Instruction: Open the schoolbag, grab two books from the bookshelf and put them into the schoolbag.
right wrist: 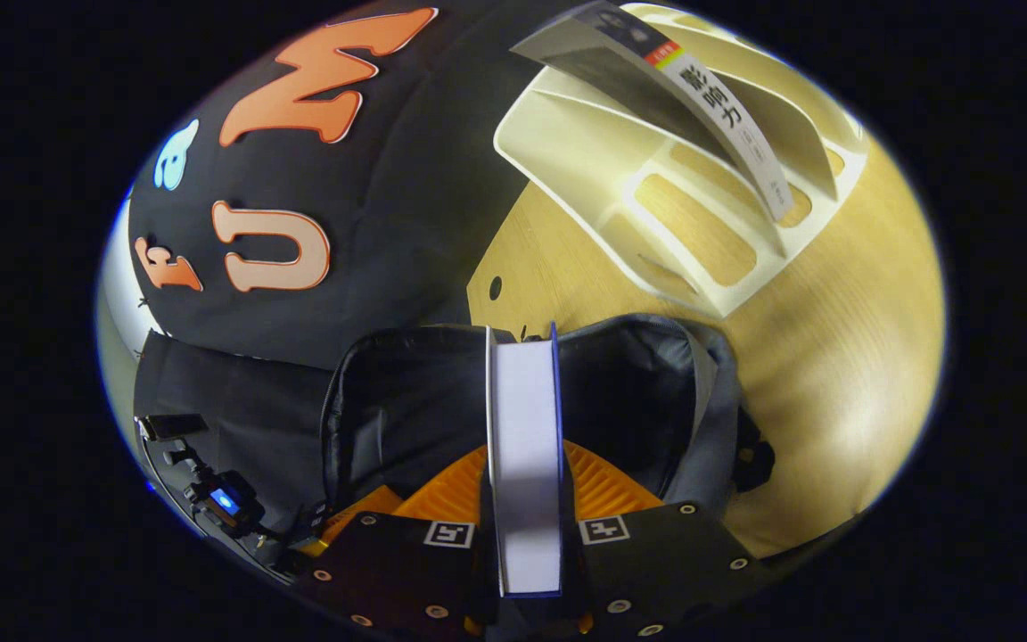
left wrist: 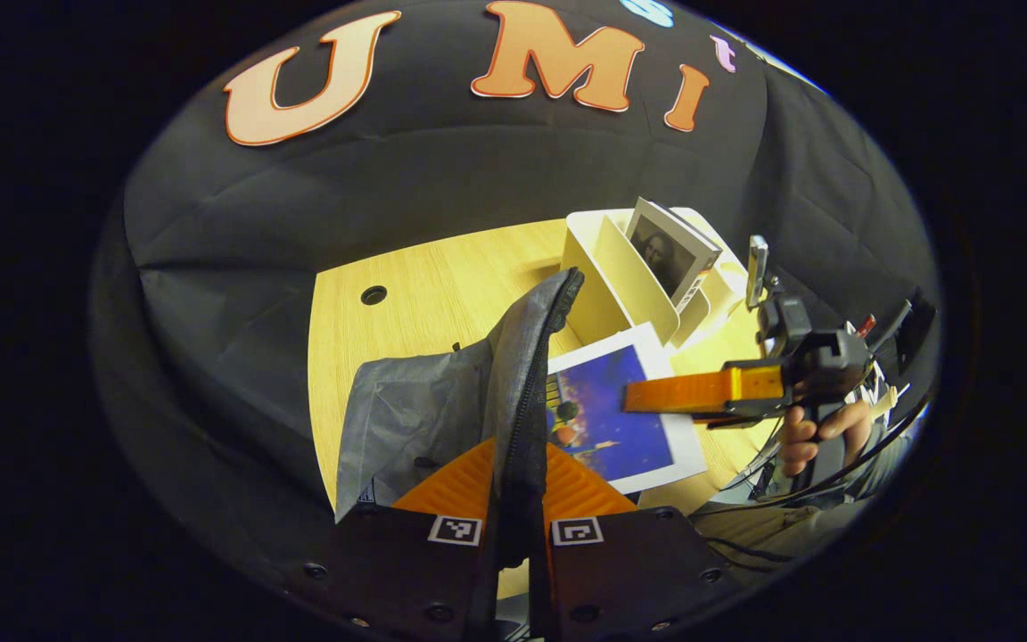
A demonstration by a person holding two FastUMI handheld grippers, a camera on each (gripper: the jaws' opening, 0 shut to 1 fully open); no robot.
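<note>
Not much to read here tbh. The one clear bit is the spine of the book leaning in the rack, in the right gripper view: Chinese characters running down it, 影响力, with smaller print below that's too tiny to make out. The square black-and-white markers on the gripper bodies are just patterns, no words. The blue book's cover has no lettering I can read.
</note>
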